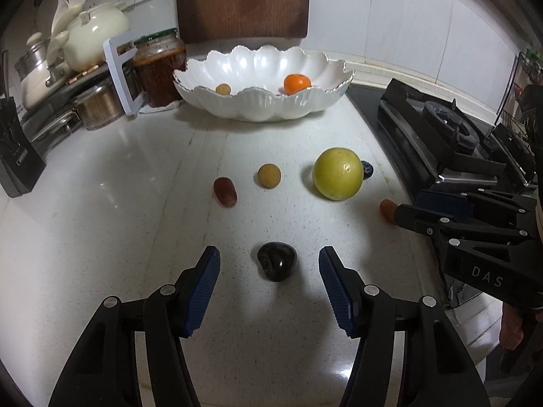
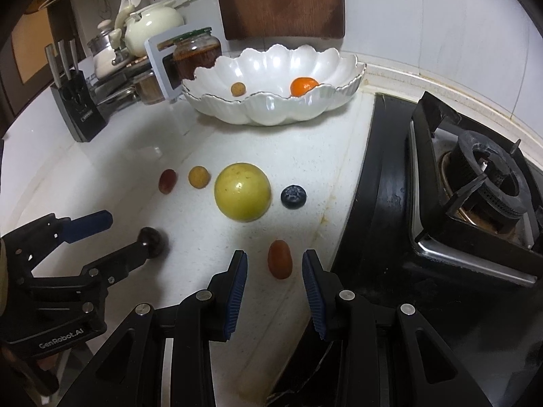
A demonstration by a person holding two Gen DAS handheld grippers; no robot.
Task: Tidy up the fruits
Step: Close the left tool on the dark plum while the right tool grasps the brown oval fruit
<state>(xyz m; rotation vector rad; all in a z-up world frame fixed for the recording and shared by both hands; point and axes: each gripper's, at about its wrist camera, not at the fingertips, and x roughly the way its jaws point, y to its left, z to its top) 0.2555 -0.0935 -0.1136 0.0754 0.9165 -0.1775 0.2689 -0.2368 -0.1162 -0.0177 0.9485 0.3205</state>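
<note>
A white scalloped bowl (image 1: 237, 68) (image 2: 264, 64) at the back of the counter holds an orange fruit (image 1: 297, 83) and a small tan fruit (image 1: 223, 89). On the counter lie a yellow-green round fruit (image 1: 337, 173) (image 2: 242, 191), a tan longan (image 1: 269, 175), a red grape (image 1: 224, 191), a blueberry (image 2: 293, 197), a dark cherry (image 1: 277, 260) (image 2: 154, 241) and an oblong red-orange tomato (image 2: 280, 259). My left gripper (image 1: 269, 263) is open with the cherry between its fingers. My right gripper (image 2: 274, 260) is open with the tomato between its fingers.
A gas stove (image 2: 475, 183) borders the counter on the right. A sauce jar (image 1: 159, 66), pots and a teapot (image 1: 95, 34) stand at the back left, with a knife block (image 2: 78, 112). A wooden board (image 1: 242, 0) leans on the wall behind the bowl.
</note>
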